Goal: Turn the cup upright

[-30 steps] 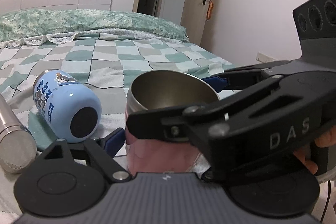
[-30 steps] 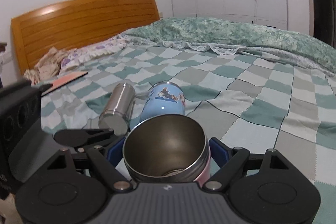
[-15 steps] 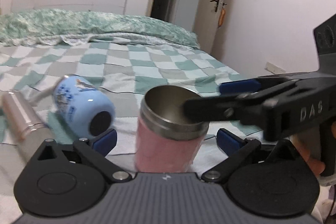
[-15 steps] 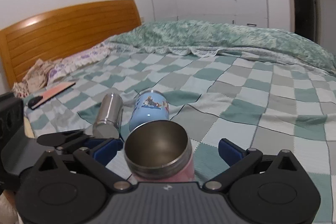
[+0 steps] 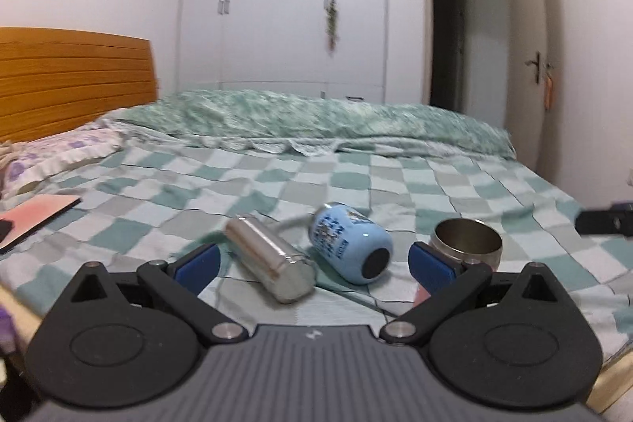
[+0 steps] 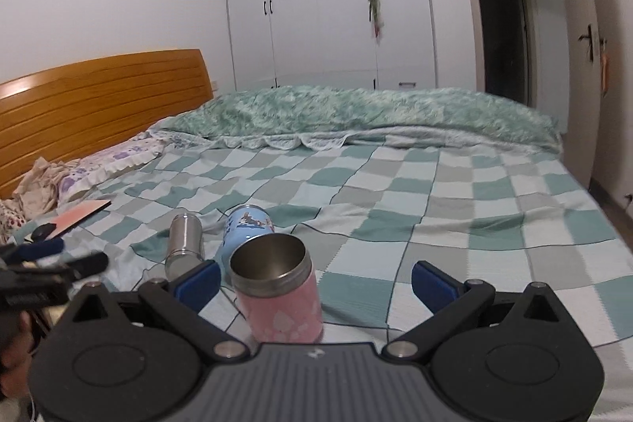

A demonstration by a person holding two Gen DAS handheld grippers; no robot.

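Your right gripper (image 6: 314, 277) has its fingers (image 6: 198, 277) spread wide, holding nothing; the pink cup (image 6: 279, 297) stands upright on the bed (image 6: 474, 224), lower centre of frame, between them, untouched. Your left gripper (image 5: 314, 263) is equally wide, empty; the cup (image 5: 467, 244) shows behind its right finger (image 5: 431, 265).

Left gripper (image 5: 314, 265) jaws spread wide, nothing between the pads. Steel flask (image 5: 269, 263) and blue cup (image 5: 350, 248) lie on their sides ahead, between the jaws. Pink cup (image 5: 467, 244) upright behind right pad, mouth up. Checked bedspread (image 5: 356, 184) underneath.
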